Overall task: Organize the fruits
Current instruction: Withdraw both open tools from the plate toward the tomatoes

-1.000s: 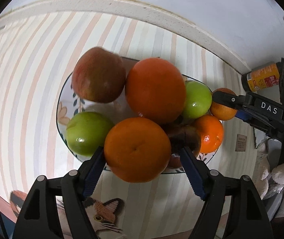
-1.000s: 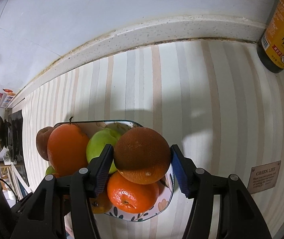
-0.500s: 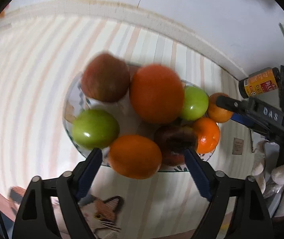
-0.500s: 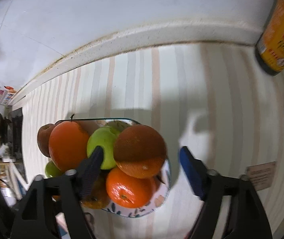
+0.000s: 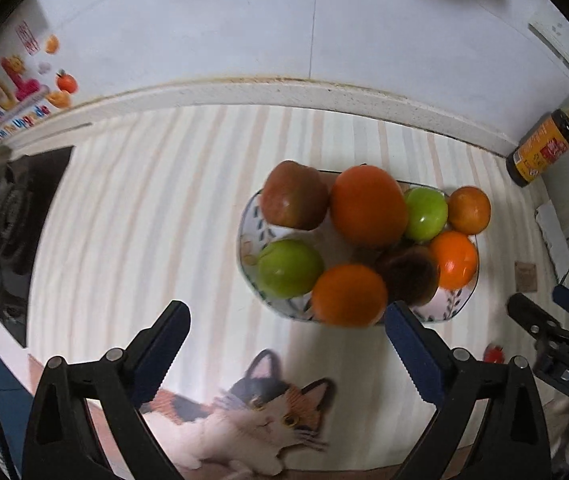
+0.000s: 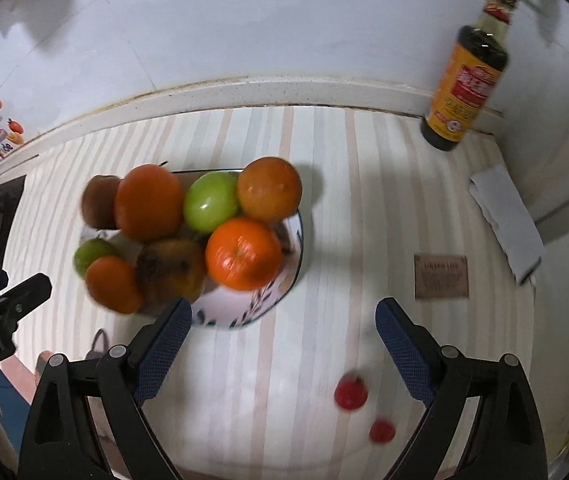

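A patterned white bowl [image 5: 446, 306] [image 6: 240, 306] on the striped cloth is piled with several fruits: oranges [image 5: 349, 295] [image 6: 243, 253], green apples [image 5: 289, 267] [image 6: 211, 201] and a red apple [image 5: 294, 195]. My left gripper [image 5: 286, 326] hangs above the bowl's near-left side, jaws opening wide with nothing between them. My right gripper [image 6: 284, 324] hangs above bare cloth right of the bowl, jaws also opening and empty. Two small red tomatoes [image 6: 350, 392] [image 6: 381, 432] lie loose on the cloth near the right gripper.
A dark sauce bottle [image 6: 466, 80] [image 5: 544, 144] stands at the back right by the wall. A folded white paper [image 6: 508, 220] and a small brown label [image 6: 440, 277] lie at the right. A stove [image 5: 8, 208] is far left; a cat print [image 5: 252, 412] marks the cloth's near edge.
Both grippers let go of the oranges they held over the bowl, spread their jaws and rose and pulled back. The right gripper also shifted rightwards, bringing the tomatoes into view.
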Tool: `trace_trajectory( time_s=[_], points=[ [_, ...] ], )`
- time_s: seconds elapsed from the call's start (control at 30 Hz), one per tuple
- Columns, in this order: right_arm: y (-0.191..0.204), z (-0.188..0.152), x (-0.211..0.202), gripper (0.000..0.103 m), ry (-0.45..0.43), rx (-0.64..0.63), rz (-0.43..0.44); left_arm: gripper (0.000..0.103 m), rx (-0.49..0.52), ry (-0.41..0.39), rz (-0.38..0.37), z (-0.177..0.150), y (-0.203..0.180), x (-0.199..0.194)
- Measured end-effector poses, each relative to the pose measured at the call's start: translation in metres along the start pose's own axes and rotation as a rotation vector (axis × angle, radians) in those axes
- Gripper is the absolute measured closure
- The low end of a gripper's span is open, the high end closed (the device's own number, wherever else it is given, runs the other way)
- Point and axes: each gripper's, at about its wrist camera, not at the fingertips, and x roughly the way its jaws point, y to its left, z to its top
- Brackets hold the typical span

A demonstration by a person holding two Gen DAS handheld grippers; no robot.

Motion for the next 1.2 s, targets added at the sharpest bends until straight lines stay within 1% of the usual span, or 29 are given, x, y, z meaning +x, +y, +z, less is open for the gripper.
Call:
trace_trajectory(
  time_s=[0.1, 0.2, 0.33, 0.5, 0.73, 0.87, 1.0, 1.2],
  points=[
    [0.008, -0.016, -0.024, 0.008, -0.039, 0.005, -0.006, 0.003, 0.018, -0.035, 0.014, -0.015, 0.001, -0.019],
    [0.018, -0.033, -0.055, 0.008, -0.087, 0.005, -0.009, 0.003, 0.024, -0.064, 0.008, -0.03, 0.005, -0.039],
    [0.027, -0.057, -0.091, 0.008, -0.128, 0.003, -0.003, 0.003, 0.02, -0.117, -0.004, -0.05, 0.011, -0.075],
    [0.036, -0.087, -0.139, 0.008, -0.195, 0.0, -0.007, 0.003, 0.033, -0.182, -0.015, -0.067, 0.013, -0.114],
    [0.045, -0.115, -0.197, 0.008, -0.273, 0.003, 0.001, 0.003, 0.065, -0.246, -0.03, -0.098, 0.014, -0.159],
    [0.047, -0.128, -0.217, 0.008, -0.299, 0.014, 0.003, 0.003, 0.056, -0.269, -0.04, -0.113, 0.02, -0.175],
    [0.051, -0.143, -0.232, 0.008, -0.312, 0.018, 0.01, 0.003, 0.053, -0.276, -0.051, -0.122, 0.024, -0.182],
    [0.049, -0.156, -0.237, 0.008, -0.315, 0.062, 0.03, 0.003, 0.06, -0.277, -0.06, -0.132, 0.025, -0.186]
  ],
)
